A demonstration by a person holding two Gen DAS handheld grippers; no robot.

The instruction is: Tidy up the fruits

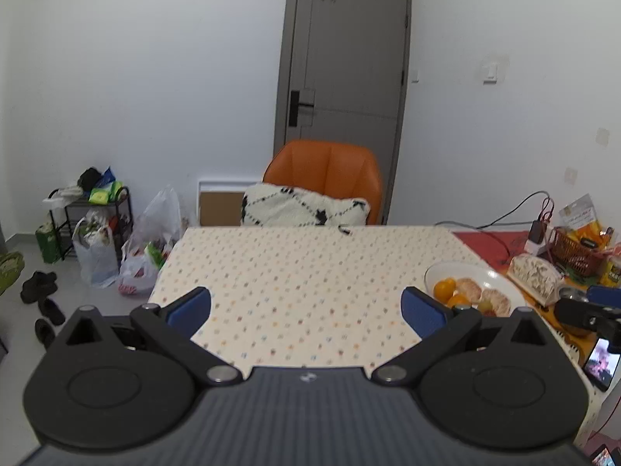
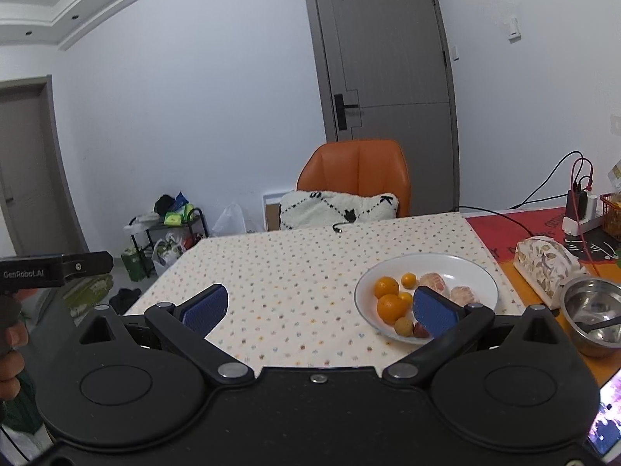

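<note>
**Both grippers wide open, all the fruit sitting in one white bowl**

So the fruit is all piled in a shallow white bowl [image 2: 427, 262] on the right side of the desk [image 2: 302, 272], resting on the dotted cream tablecloth near its right edge. From the right wrist view you can count it pretty well: two bigger oranges [image 2: 386, 286], glossy and deep orange, one in front of the other, plus two much smaller orange ones [image 2: 408, 279] just beside them. Behind those are two peeled pieces [image 2: 464, 295], pale pink with white pith showing, look like peeled citrus. At the front rim there's a small tan round fruit [image 2: 403, 326] touching a little reddish one, which is partly hidden by the gripper finger so I can't tell what it is.

The right hand-held gripper [image 2: 318, 310] hangs above the desk with its blue-padded fingers spread far apart, nothing between them. Its right finger overlaps the bowl in view.

The left hand-held gripper [image 1: 306, 310] is the same deal: jaws fully apart, empty, over bare tablecloth, with the bowl [image 1: 500, 277] off to its right.

A steel bowl [image 2: 594, 310] sits right of the fruit bowl, well apart from the fruit. An orange chair [image 2: 355, 173] with a cushion is at the far side of the desk.
</note>
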